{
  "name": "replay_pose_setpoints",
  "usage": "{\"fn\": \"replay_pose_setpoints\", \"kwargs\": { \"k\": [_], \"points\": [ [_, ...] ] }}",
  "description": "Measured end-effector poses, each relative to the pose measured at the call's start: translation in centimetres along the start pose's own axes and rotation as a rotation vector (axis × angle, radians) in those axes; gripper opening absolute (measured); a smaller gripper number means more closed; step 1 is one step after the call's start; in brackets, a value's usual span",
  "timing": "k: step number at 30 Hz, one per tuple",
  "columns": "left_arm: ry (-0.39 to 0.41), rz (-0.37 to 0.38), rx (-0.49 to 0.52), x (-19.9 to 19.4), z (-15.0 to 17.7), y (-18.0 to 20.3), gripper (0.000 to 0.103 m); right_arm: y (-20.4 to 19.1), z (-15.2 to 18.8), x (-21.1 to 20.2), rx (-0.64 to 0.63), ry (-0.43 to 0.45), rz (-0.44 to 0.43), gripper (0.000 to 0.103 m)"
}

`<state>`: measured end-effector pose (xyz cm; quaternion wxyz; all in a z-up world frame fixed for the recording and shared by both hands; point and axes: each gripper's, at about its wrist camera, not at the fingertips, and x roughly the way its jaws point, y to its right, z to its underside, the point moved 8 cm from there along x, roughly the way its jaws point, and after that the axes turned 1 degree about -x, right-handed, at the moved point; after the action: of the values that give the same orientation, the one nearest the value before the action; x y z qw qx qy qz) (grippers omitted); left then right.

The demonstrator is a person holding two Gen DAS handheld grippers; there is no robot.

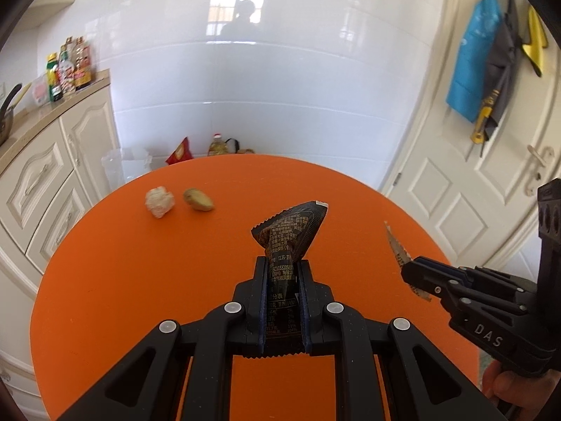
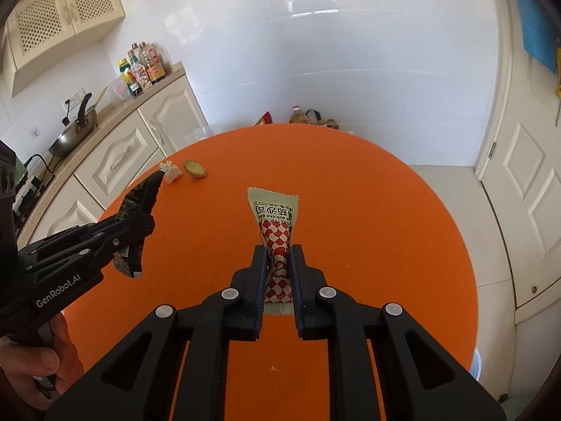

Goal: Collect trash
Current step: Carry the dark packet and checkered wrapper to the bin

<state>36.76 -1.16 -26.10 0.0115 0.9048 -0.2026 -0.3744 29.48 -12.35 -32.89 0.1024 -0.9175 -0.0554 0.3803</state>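
My left gripper (image 1: 283, 263) is shut on a dark brown snack wrapper (image 1: 291, 228) and holds it above the round orange table (image 1: 122, 280). My right gripper (image 2: 277, 251) is shut on a cream wrapper with red-white checks (image 2: 272, 217), also above the table. Each gripper shows in the other's view: the right gripper (image 1: 408, 268) with its wrapper edge-on (image 1: 394, 244), the left gripper (image 2: 149, 221) with the dark wrapper (image 2: 142, 196). A crumpled white tissue (image 1: 159, 201) and a brownish food scrap (image 1: 197, 199) lie on the table's far left; they also show in the right wrist view as the tissue (image 2: 171, 172) and the scrap (image 2: 194, 169).
Cream kitchen cabinets (image 1: 45, 172) with bottles (image 1: 70, 68) and a wok (image 2: 72, 129) stand left of the table. A white door (image 1: 473, 182) with hanging bags is at the right. A red bag (image 1: 179, 151) and an oil bottle (image 1: 217, 145) sit on the floor behind the table.
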Motion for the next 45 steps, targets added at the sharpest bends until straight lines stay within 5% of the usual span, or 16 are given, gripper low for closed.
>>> {"fn": "replay_pose_setpoints", "kwargs": {
  "k": [15,26,34,45],
  "points": [
    [0.034,0.115,0.149,-3.8,1.0,7.2,0.011,6.6,1.1,-9.0,0.103,0.123,0.077,0.01],
    [0.02,0.332,0.309,-5.0,1.7,19.0,0.011,17.3,4.4,-19.0,0.244,0.217,0.277,0.01],
    [-0.132,0.485,0.446,-2.1,6.7,28.7,0.011,26.0,10.3,-22.5,0.389,0.189,0.406,0.01],
    [-0.387,0.507,0.508,5.1,11.9,33.7,0.013,35.1,17.8,-18.0,0.574,0.059,0.41,0.011]
  ]
}}
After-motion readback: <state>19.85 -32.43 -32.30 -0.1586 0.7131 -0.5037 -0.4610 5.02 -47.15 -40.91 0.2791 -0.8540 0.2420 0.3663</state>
